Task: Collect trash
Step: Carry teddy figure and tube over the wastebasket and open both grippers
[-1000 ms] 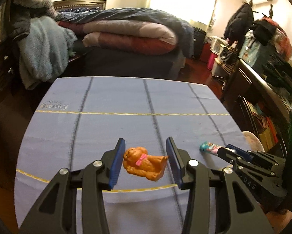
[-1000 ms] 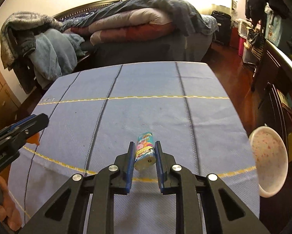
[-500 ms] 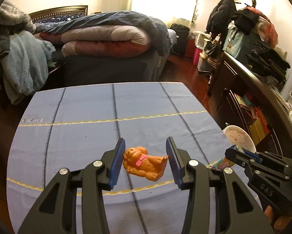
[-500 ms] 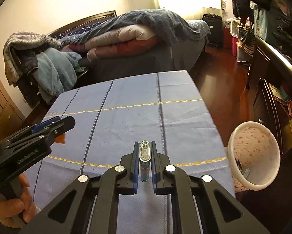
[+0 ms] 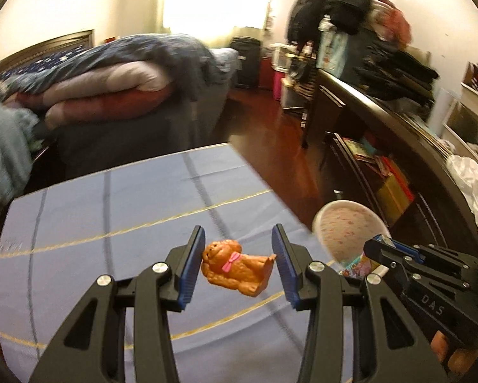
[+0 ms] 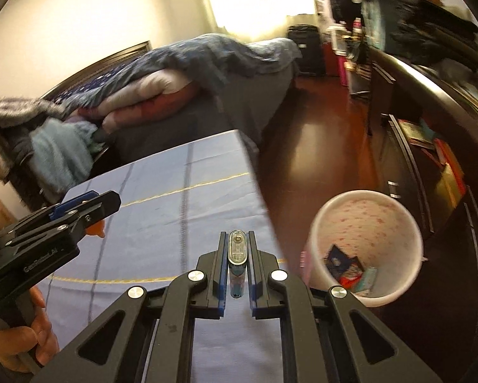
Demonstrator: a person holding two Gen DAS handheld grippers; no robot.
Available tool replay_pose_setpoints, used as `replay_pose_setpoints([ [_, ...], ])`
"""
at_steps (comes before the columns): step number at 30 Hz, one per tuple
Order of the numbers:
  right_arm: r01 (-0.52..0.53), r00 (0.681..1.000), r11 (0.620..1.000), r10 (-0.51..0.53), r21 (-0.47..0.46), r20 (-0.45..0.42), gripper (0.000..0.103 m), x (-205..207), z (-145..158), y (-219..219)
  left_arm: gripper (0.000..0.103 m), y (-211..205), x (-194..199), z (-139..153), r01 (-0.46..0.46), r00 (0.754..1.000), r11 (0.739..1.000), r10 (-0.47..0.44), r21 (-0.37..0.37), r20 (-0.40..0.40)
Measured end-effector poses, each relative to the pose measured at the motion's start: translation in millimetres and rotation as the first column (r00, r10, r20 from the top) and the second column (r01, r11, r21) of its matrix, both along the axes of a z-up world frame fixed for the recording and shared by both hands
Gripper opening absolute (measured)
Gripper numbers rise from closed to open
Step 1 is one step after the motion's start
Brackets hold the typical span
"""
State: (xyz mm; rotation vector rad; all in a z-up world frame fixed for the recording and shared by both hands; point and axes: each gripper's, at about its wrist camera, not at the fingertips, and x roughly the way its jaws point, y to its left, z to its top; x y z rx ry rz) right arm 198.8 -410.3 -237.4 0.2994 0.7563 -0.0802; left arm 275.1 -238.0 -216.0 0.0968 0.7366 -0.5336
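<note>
My left gripper (image 5: 238, 234) is shut on an orange toy dog (image 5: 235, 268) with a pink bow, carried above the blue tablecloth (image 5: 111, 223). Its pads touch the dog's head and foot. My right gripper (image 6: 237, 236) is shut on a small colourful tube (image 6: 237, 255) with a clear cap, held end-on over the table's right edge. Just right of it and lower stands a white bin (image 6: 341, 223) with pink dots, holding several wrappers. In the left wrist view the right gripper (image 5: 379, 245) carries the tube (image 5: 356, 265) beside the bin (image 5: 350, 223). The left gripper (image 6: 105, 201) shows at the left of the right wrist view.
A bed (image 5: 127, 89) piled with folded quilts stands behind the table. A dark cabinet (image 5: 382, 121) with books and clothes runs along the right, close to the bin. Red-brown wood floor (image 6: 318, 146) lies between table and cabinet. A hand (image 6: 31, 328) grips the left handle.
Both grippers have swung right toward the table's right edge, still carrying the dog and the tube. The right jaws narrowed on the tube. The bin has come into fuller view.
</note>
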Motion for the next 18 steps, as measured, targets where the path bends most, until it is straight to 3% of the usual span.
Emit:
replay_pose_setpoints([
  [7,0.140,0.990,0.990,-0.140,-0.013,-0.005,0.011,-8.3,-6.1,-63.1,0.044,-77.3,4.3,-3.4,0.139,0.990,0.990,-0.139,-0.008,0.005],
  [18,0.316,0.948,0.948,-0.317,-0.035,-0.041,0.011,-14.2,-29.8,-138.2,0.044,-179.8,21.3,-22.4,0.299,0.952,0.954,-0.301,-0.040,-0.051],
])
